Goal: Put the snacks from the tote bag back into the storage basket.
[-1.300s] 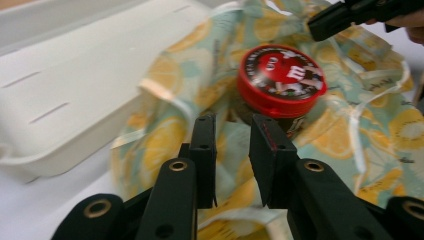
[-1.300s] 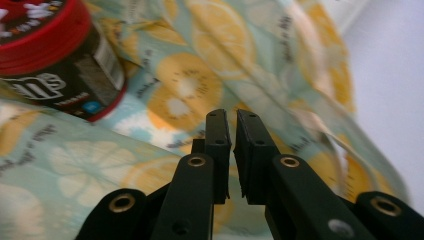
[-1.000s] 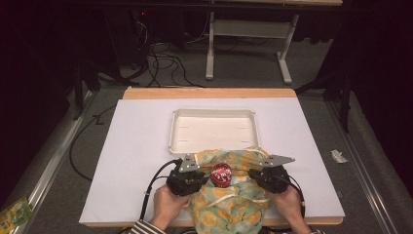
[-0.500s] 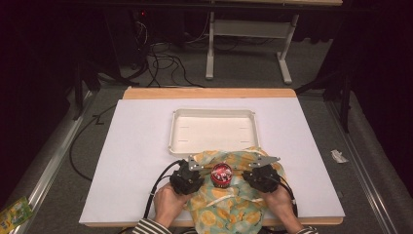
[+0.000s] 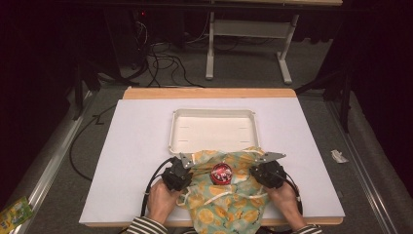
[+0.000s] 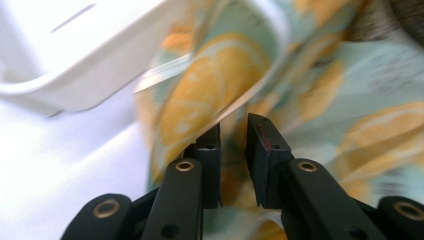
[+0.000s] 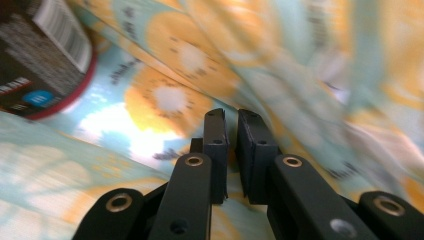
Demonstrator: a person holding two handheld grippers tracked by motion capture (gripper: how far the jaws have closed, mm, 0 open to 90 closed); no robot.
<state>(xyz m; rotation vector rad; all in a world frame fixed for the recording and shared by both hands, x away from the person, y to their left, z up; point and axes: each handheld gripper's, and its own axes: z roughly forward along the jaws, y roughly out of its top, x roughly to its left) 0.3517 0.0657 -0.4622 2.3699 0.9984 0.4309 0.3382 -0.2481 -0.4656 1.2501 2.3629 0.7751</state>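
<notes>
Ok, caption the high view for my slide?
Both grippers, left and right, pinch a lemon-print cloth bag around a red can, near a white tray.

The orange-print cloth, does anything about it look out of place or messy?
Yes. The orange-print cloth lies rumpled, its far edge draped over the near rim of the white tray and its near end hanging off the table edge. A red-rimmed can sits on it between both grippers.
</notes>
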